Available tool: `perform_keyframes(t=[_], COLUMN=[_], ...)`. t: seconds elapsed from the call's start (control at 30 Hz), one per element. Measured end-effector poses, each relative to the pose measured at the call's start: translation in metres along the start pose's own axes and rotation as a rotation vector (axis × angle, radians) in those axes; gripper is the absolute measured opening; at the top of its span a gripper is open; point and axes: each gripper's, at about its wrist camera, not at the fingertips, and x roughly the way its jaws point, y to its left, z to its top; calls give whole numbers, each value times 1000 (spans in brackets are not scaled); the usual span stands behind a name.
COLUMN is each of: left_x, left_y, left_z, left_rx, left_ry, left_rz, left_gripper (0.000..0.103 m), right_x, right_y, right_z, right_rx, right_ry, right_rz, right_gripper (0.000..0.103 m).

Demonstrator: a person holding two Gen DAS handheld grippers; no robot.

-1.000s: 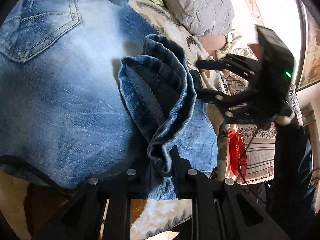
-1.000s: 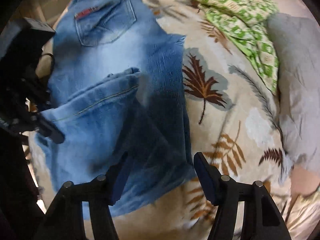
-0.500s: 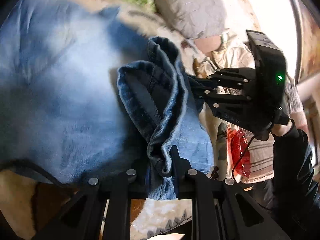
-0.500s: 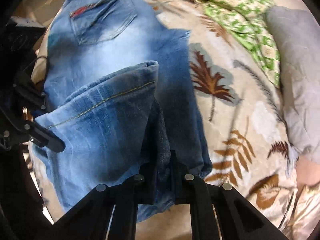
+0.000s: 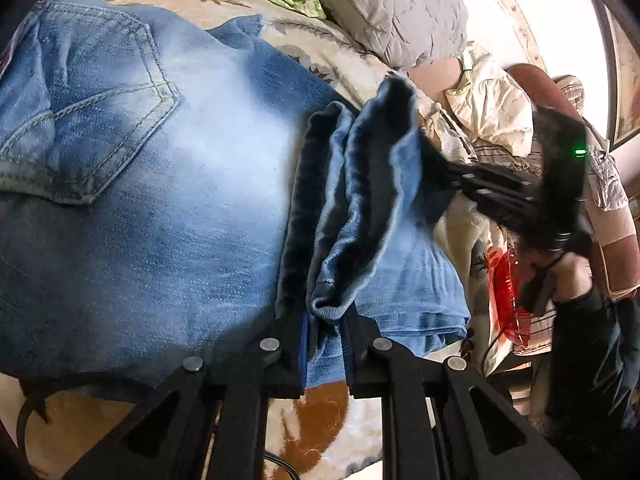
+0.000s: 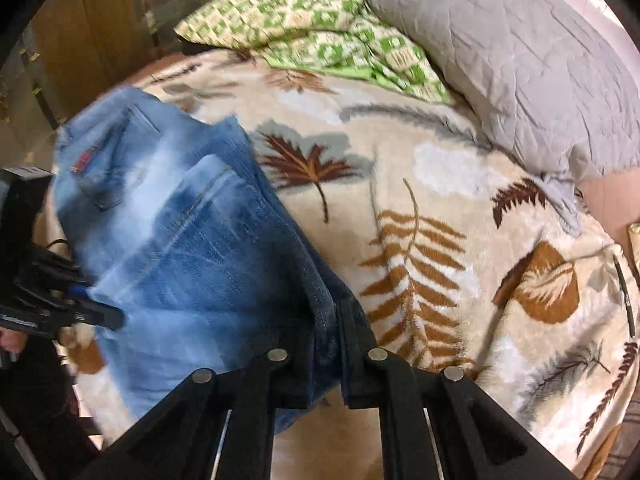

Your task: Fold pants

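Faded blue jeans (image 5: 152, 184) lie folded on a leaf-patterned blanket (image 6: 420, 208), back pocket up. My left gripper (image 5: 325, 320) is shut on the bunched hem end of the legs, lifted off the layer below. In the left wrist view my right gripper (image 5: 452, 178) reaches in from the right and pinches the far corner of that same end. In the right wrist view my right gripper (image 6: 326, 336) is shut on the dark denim edge of the jeans (image 6: 192, 248). My left gripper (image 6: 108, 316) holds the near left corner there.
A grey quilted pillow (image 6: 520, 52) and a green patterned cloth (image 6: 320, 32) lie at the head of the bed. A wooden wardrobe (image 6: 92, 28) stands behind. Cream clothes (image 5: 488, 108) and a red shiny bag (image 5: 504, 280) lie at the right. A dark sleeve (image 5: 584, 352) shows.
My right gripper went from open beside the leg end to shut on its edge. It then rolled and drew the denim along. My left gripper kept its hold throughout.
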Motion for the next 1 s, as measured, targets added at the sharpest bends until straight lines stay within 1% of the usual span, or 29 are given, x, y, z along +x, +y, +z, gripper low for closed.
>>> perform_keyframes(t=[0.07,0.13,0.2,0.27,0.3,0.33,0.37,0.4,0.43,0.47,0.6,0.63,0.67,0.73,0.8,0.87,0.9,0.93,1.0], left_x=[2,1,1,-1,-4,-8,-17,-25,-33,-46,-67,-68,-71,-72,-68,-60,-55,-48,-34], left_y=[-8,-14,-11,-8,-6,-5,-6,-9,-9,-12,-16,-18,-20,-23,-30,-38,-42,-48,-59], left_z=[0,1,2,2,3,3,4,4,5,9,28,34,42,54,66,78,84,90,100], left_rx=[35,45,26,8,-2,-7,-1,7,11,23,37,39,53,82,126,159,181,198,243], left_ry=[-1,-3,0,-4,-7,-11,-29,-48,-73,-108,-124,-123,-118,-117,-99,-83,-75,-70,-48], left_rz=[43,54,36,7,-20,-37,-71,-85,-82,-71,-40,-28,0,18,37,62,79,95,131], left_gripper=[16,16,16,17,25,34,66,101,103,103,103,103,103,103,103,103,103,103,103], right_x=[14,22,24,20,17,12,3,-4,-18,-26,-60,-70,-77,-94,-105,-119,-122,-125,-128], right_y=[2,3,3,4,3,3,4,4,6,8,15,20,25,38,51,62,65,70,79], right_z=[-1,-4,-3,-4,-5,-6,-10,-12,-17,-20,-37,-43,-48,-59,-70,-84,-88,-94,-105], right_rx=[11,7,5,-1,0,4,13,16,20,30,129,152,167,201,226,266,279,304,359], right_ry=[20,27,21,10,3,1,-14,-40,-84,-96,-145,-164,-180,-207,-228,-249,-255,-265,-273], right_rz=[-12,-30,-46,-54,-67,-94,-130,-148,-163,-167,-167,-169,-173,-181,-186,-212,-217,-231,-276], right_gripper=[9,13,17,25,40,68,76,80,80,80,81,81,81,81,81,82,82,86,89])
